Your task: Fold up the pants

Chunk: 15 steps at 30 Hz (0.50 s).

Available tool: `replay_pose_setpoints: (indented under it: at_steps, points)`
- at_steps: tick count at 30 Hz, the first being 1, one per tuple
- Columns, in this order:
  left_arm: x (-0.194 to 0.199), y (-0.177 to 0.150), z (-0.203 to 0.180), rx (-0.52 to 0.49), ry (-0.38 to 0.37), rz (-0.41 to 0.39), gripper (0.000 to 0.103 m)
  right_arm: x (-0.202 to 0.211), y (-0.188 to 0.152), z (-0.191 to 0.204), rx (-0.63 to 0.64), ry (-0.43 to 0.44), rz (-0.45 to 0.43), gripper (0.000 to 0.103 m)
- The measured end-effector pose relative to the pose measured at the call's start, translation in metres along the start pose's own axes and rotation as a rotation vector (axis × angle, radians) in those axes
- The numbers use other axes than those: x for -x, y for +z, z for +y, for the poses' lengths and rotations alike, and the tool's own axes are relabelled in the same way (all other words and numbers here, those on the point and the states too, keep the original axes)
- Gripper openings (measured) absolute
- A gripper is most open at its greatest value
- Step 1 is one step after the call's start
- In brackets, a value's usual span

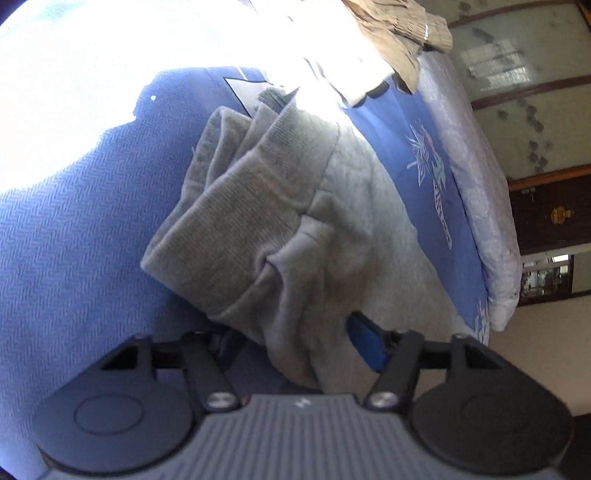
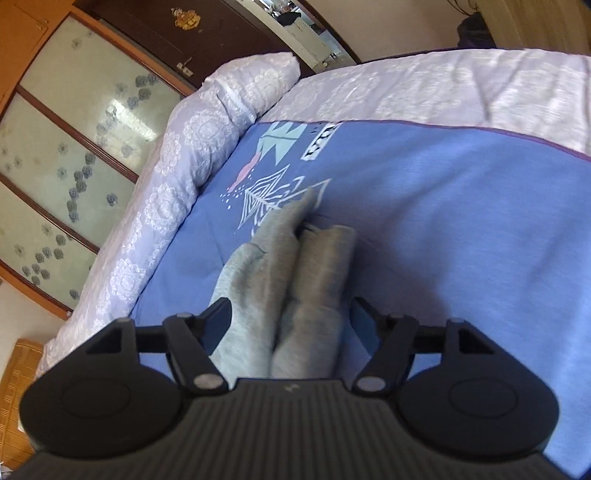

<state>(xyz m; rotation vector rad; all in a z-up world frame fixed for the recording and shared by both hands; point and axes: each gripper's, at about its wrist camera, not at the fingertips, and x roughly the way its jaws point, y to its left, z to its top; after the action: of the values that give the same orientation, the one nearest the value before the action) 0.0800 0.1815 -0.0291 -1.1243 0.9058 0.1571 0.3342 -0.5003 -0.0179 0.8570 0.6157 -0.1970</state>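
Grey sweatpants (image 1: 295,206) lie bunched on a blue bed sheet (image 1: 74,236), the ribbed waistband facing the left wrist camera. My left gripper (image 1: 295,343) has grey cloth between its two fingers, which stand fairly wide apart around the bunch; the blue pad of one finger (image 1: 365,343) shows at the right. In the right wrist view, two grey folds of the pants (image 2: 288,280) run between the fingers of my right gripper (image 2: 288,314), which also stand apart around the cloth.
A lilac quilt (image 2: 177,155) rolls along the bed's edge and another pale cover (image 2: 443,85) lies beyond the sheet. A brown garment (image 1: 391,33) sits at the far end. Wardrobe doors with frosted floral glass (image 2: 74,155) stand beside the bed.
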Motion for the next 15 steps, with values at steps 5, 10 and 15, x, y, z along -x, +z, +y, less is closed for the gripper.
replay_pose_setpoints:
  at_steps: [5,10,15]
  points:
    - [0.000,0.019,0.025,0.144,-0.023,0.028,0.009,-0.006,-0.002,0.016,0.072,-0.172,-0.010,0.015]
    - [0.047,0.034,0.010,0.071,-0.070,-0.042,0.009,0.076,0.001,-0.001,0.067,-0.077,-0.098,0.014]
    - [0.100,0.044,0.000,0.018,-0.061,-0.084,0.008,0.196,-0.014,-0.037,0.088,-0.041,-0.138,0.014]
